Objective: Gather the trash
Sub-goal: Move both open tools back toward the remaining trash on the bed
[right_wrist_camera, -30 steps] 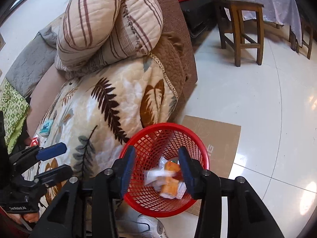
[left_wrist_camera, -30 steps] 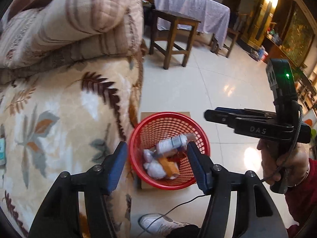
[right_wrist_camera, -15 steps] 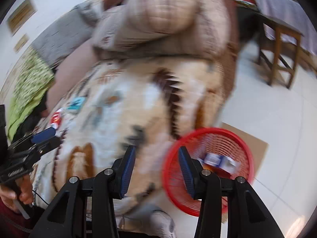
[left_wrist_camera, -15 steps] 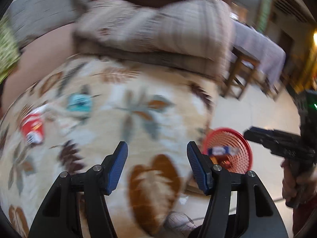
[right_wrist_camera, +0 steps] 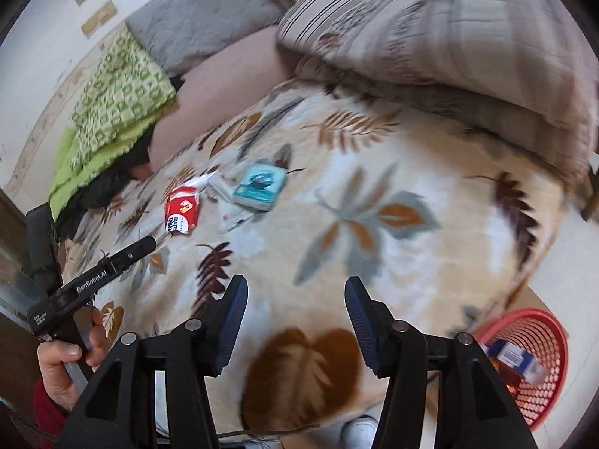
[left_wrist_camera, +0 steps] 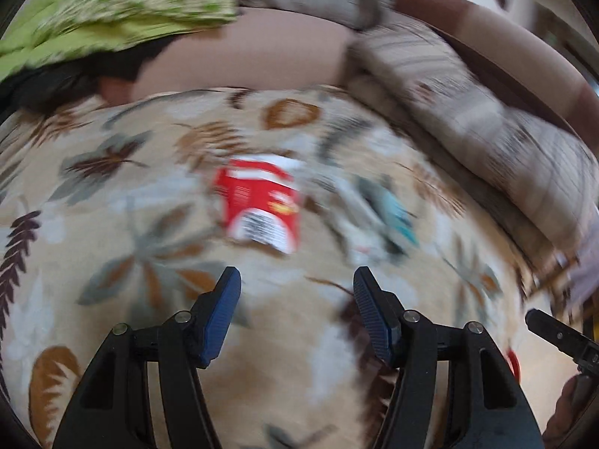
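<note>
On the leaf-patterned blanket (right_wrist_camera: 374, 172) lie a red-and-white snack packet (left_wrist_camera: 262, 205) (right_wrist_camera: 182, 211), a teal pack (left_wrist_camera: 397, 213) (right_wrist_camera: 260, 185) and white wrappers (right_wrist_camera: 224, 191). My left gripper (left_wrist_camera: 295, 280) (right_wrist_camera: 148, 244) hovers just short of the red packet, open with nothing between its fingers. Further back over the blanket, my right gripper (right_wrist_camera: 295, 288) (left_wrist_camera: 554, 333) is empty and its jaws are opening. The red mesh basket (right_wrist_camera: 524, 310) stands on the floor at the lower right with boxes inside. The left wrist view is blurred.
Striped pillows (right_wrist_camera: 449, 37) are piled at the back right of the sofa. A green patterned cloth (right_wrist_camera: 112, 104) and a grey cushion (right_wrist_camera: 202, 18) lie at the back left. A hand (right_wrist_camera: 63, 359) holds the left gripper. Cardboard (right_wrist_camera: 531, 299) lies under the basket.
Both grippers swung left from above the red basket to above the sofa blanket. The trash on the blanket came into view ahead. The right jaws stand wider than before.
</note>
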Demonstrator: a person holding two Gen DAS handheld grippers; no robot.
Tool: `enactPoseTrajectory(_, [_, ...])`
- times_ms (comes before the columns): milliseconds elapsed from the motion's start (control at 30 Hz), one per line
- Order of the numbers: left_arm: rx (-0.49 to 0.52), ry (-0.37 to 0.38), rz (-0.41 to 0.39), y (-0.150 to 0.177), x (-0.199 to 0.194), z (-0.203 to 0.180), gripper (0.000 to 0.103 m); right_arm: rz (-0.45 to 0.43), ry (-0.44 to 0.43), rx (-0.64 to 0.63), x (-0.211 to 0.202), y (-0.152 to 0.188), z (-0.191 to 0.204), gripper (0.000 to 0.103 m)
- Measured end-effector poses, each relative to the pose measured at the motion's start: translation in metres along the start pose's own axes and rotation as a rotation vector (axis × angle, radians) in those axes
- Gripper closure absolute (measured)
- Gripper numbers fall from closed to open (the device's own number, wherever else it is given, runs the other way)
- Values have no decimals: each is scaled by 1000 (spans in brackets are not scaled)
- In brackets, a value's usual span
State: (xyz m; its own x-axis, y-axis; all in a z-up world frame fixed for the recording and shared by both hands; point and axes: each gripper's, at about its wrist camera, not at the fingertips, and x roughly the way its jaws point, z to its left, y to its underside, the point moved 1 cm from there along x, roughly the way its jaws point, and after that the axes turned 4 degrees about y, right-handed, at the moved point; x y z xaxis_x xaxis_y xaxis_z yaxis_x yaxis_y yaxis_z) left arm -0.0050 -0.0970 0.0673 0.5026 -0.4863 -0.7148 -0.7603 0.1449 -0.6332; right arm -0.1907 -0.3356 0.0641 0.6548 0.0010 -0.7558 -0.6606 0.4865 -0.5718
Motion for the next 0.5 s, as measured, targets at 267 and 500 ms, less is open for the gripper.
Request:
enactPoseTrajectory(267, [-135, -20, 7, -13, 20, 40, 41, 131, -45, 70, 106, -65, 36, 37])
enactPoseTrajectory(500, [-106, -39, -26, -25, 25, 44, 30, 178, 63, 128, 181, -103, 52, 37])
